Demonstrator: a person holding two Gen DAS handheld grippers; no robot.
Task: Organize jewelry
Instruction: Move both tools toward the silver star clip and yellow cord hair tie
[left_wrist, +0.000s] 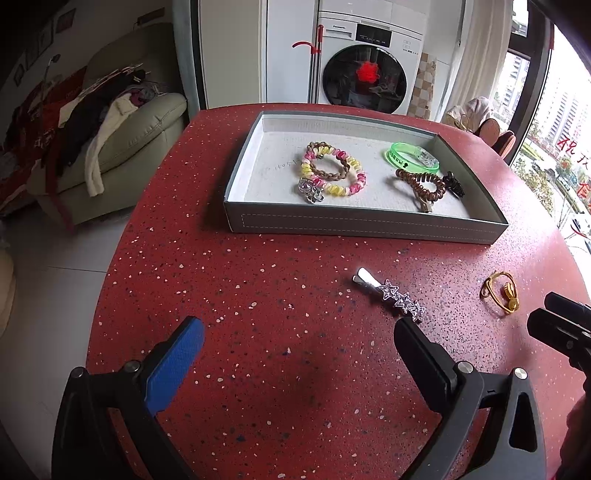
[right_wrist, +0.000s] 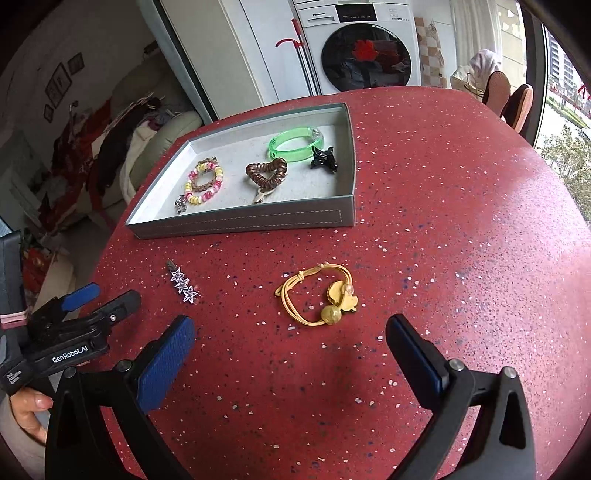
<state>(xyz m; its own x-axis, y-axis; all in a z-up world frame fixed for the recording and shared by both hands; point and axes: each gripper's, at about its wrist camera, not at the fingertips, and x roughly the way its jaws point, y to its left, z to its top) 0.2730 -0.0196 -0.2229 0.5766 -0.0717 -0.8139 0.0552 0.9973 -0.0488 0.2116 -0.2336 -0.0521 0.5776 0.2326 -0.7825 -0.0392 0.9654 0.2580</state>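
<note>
A grey tray (left_wrist: 365, 224) (right_wrist: 240, 223) on the red table holds a pink-yellow coil bracelet (left_wrist: 334, 173) (right_wrist: 205, 181), a brown spiral tie (left_wrist: 421, 184) (right_wrist: 266, 173), a green bangle (left_wrist: 413, 157) (right_wrist: 295, 142), a black clip (left_wrist: 454, 183) (right_wrist: 324, 159) and a silver charm (left_wrist: 311, 190) (right_wrist: 180, 204). A silver star hair clip (left_wrist: 391, 295) (right_wrist: 183, 282) and a yellow cord hair tie (left_wrist: 502, 291) (right_wrist: 321, 299) lie on the table in front of the tray. My left gripper (left_wrist: 299, 332) is open and empty; the star clip is by its right finger. My right gripper (right_wrist: 291, 328) is open and empty, just short of the yellow tie.
The red speckled table (left_wrist: 258, 295) (right_wrist: 461, 240) is round, its edge falling off to the left. A sofa with clothes (left_wrist: 110, 122) stands at left, a washing machine (left_wrist: 365, 66) behind, a window at right. The left gripper also shows in the right wrist view (right_wrist: 99, 295).
</note>
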